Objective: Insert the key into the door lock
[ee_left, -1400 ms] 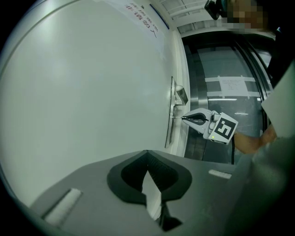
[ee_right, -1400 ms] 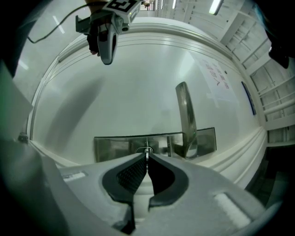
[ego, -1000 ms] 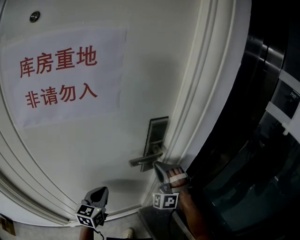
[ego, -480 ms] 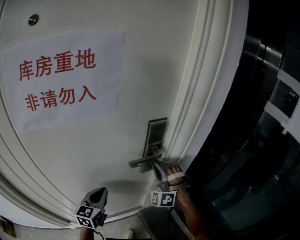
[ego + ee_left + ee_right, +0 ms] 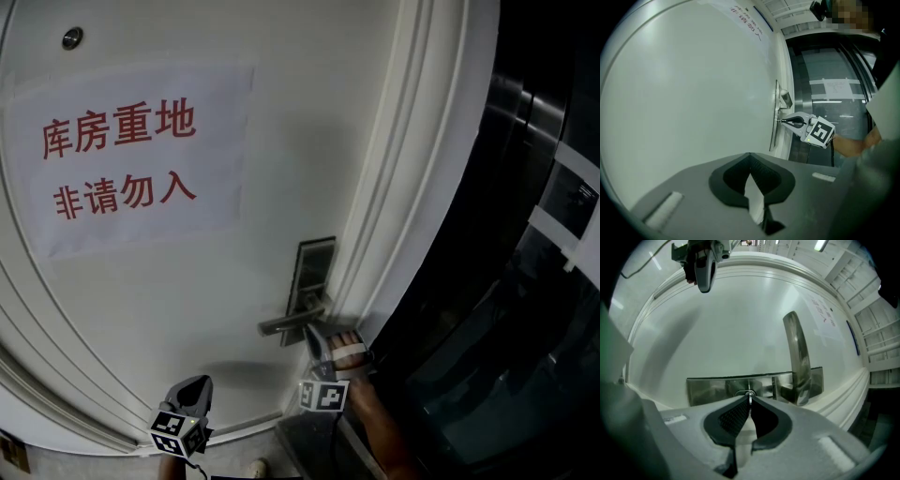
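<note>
A white door bearing a red-lettered notice stands beside a dark glossy wall, where the right gripper pinches the mostly hidden key at the lock plate, the left gripper clenched and empty.

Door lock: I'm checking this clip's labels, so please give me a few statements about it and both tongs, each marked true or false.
1. The right tongs grip a thin key at the lock plate. True.
2. The left tongs hold a second key. False: they are shut on nothing.
3. The left tongs push the door handle down. False: they hang low, apart from it.
4. A paper sign with red characters is stuck on the door. True.
</note>
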`<state>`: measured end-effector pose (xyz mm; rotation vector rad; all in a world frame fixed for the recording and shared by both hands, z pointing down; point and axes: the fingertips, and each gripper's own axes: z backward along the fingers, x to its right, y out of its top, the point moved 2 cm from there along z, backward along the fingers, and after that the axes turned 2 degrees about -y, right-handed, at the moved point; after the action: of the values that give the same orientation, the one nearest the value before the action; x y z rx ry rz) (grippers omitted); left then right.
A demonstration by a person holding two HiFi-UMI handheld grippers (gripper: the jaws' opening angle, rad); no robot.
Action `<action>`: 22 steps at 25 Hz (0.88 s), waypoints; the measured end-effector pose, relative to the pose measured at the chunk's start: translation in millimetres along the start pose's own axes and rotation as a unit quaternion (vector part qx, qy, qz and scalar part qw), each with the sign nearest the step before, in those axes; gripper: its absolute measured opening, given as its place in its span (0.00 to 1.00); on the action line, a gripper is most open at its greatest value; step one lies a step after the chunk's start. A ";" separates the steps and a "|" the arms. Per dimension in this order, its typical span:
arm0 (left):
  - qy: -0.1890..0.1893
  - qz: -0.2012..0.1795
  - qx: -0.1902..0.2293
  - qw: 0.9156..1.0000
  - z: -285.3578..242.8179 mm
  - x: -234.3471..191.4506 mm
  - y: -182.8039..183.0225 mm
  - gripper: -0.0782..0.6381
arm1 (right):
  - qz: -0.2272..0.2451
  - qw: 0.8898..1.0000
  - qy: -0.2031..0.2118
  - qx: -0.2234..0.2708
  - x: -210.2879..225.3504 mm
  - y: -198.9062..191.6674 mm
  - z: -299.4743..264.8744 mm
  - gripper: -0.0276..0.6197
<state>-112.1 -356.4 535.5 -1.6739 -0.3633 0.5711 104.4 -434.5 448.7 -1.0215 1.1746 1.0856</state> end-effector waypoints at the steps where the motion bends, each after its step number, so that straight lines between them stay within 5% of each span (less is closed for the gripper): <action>1: -0.001 0.000 -0.001 1.000 0.3 1.0 -0.6 0.11 | 0.001 1.000 -0.004 0.001 -0.1 -0.1 0.2 0.07; 10: 0.006 0.003 -0.003 1.000 6.8 -0.7 -3.0 0.11 | -0.024 1.000 -0.013 0.009 0.1 -0.9 3.3 0.08; 22: -0.001 0.001 -0.006 1.000 10.8 11.3 -6.4 0.11 | -0.131 0.991 -0.004 0.012 0.0 -11.6 24.6 0.32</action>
<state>-108.3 -340.3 538.7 -1.6857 -0.3672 0.5730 120.2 -412.6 452.0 -1.1170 1.0106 0.8656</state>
